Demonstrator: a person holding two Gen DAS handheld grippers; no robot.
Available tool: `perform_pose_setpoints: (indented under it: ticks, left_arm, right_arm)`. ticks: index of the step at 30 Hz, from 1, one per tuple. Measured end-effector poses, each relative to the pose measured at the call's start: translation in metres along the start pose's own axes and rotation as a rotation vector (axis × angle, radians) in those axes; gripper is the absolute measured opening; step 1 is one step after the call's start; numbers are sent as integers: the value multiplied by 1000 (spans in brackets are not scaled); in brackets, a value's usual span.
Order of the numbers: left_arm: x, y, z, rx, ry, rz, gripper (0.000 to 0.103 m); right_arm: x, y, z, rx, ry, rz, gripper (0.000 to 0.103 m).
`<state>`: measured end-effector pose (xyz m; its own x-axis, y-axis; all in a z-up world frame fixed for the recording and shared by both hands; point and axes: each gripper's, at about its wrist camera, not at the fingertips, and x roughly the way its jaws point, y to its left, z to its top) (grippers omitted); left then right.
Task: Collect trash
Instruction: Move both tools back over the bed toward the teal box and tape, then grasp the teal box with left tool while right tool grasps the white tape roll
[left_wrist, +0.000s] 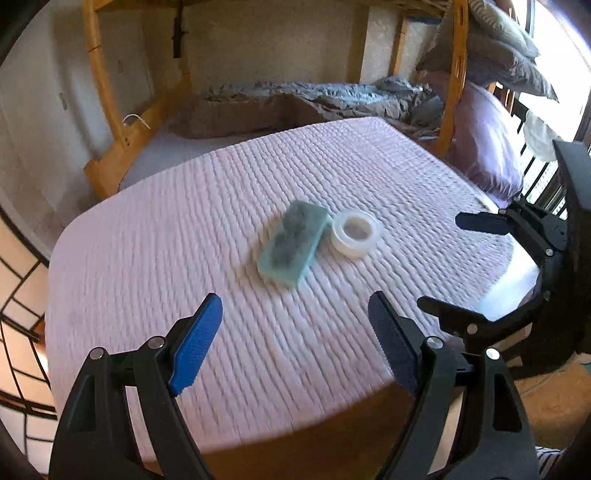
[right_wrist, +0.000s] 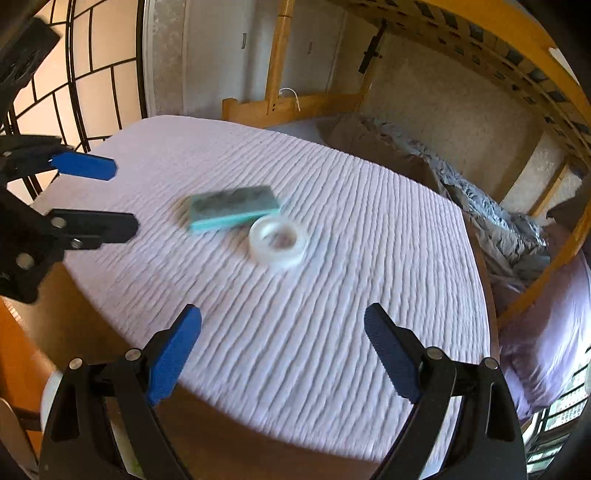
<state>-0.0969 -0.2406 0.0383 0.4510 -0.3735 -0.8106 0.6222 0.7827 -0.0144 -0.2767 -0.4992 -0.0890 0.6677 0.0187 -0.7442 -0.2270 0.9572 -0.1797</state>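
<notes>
A teal sponge (left_wrist: 291, 242) (right_wrist: 232, 208) with a dark scouring face lies near the middle of a table under a lilac quilted cloth (left_wrist: 166, 240) (right_wrist: 332, 295). A clear tape roll (left_wrist: 355, 233) (right_wrist: 277, 240) lies flat right beside it, touching or nearly so. My left gripper (left_wrist: 295, 299) (right_wrist: 123, 195) hovers open over the near part of the cloth, short of the sponge, with nothing between its blue pads. My right gripper (right_wrist: 282, 310) (left_wrist: 441, 262) is open too, holds nothing, and sits short of the tape roll.
Behind the table stands a wooden bunk bed frame (left_wrist: 110, 158) (right_wrist: 288, 103) with crumpled grey bedding (left_wrist: 332, 92) (right_wrist: 480, 206) and a lilac pillow (left_wrist: 484, 147) (right_wrist: 546, 332). A black metal grid (right_wrist: 74, 74) rises to the left. The table's near edge drops to a brown floor (left_wrist: 554, 406).
</notes>
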Motion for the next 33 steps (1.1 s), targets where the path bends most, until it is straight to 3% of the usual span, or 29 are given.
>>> perform_pose_setpoints:
  ticks: [4, 8, 12, 14, 16, 21, 33]
  left_arm:
    - [34, 4, 16, 52, 38, 6, 83]
    - [67, 7, 26, 92, 82, -5, 82]
    - [84, 8, 27, 122, 116, -26, 57]
    - [81, 9, 25, 122, 96, -45, 50]
    - [80, 9, 24, 132, 89, -47, 46]
    - [76, 4, 16, 139, 77, -50, 46]
    - [65, 8, 7, 116, 78, -33, 45]
  right_arm:
    - [30, -5, 17, -20, 22, -3, 87]
    - [59, -7, 33, -47, 57, 12, 74]
    - [76, -10, 41, -57, 71, 72, 62]
    - [80, -11, 45, -54, 69, 111, 50]
    - [83, -12, 47, -43, 70, 159, 44]
    - [82, -17, 47, -28, 74, 192, 43]
    - [68, -6, 39, -36, 77, 175, 43]
